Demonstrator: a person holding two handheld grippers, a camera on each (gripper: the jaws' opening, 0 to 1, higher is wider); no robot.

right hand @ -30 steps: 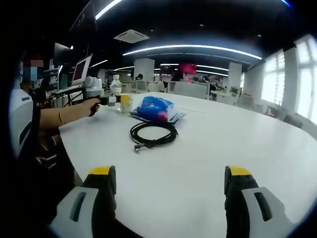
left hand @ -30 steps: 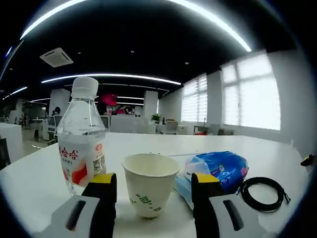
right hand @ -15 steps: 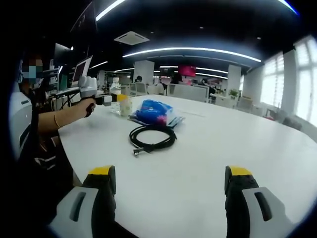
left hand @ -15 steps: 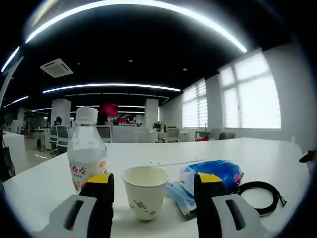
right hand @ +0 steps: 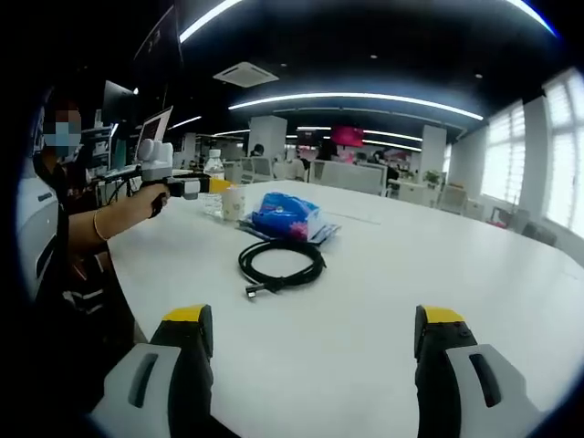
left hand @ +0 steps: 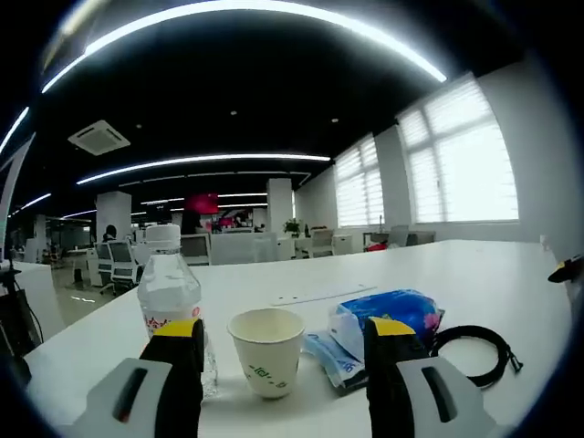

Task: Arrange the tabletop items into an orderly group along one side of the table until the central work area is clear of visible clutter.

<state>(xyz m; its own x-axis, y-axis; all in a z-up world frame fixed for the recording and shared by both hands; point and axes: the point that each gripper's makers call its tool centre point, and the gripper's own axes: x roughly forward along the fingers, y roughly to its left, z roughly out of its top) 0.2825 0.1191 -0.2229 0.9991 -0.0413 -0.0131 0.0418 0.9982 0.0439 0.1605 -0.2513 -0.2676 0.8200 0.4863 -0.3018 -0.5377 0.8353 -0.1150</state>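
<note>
The left gripper [left hand: 283, 342] is held with jaws apart, empty, lined up on the white paper cup with green print [left hand: 265, 351]. Flanking it stand a clear plastic water bottle [left hand: 170, 297] and a blue tissue pack [left hand: 383, 315], with a coiled black cable [right hand: 280, 265] beyond, grouped at the white table's [right hand: 383, 301] left edge. The right gripper [right hand: 310, 351] waits spread over bare table.
</note>
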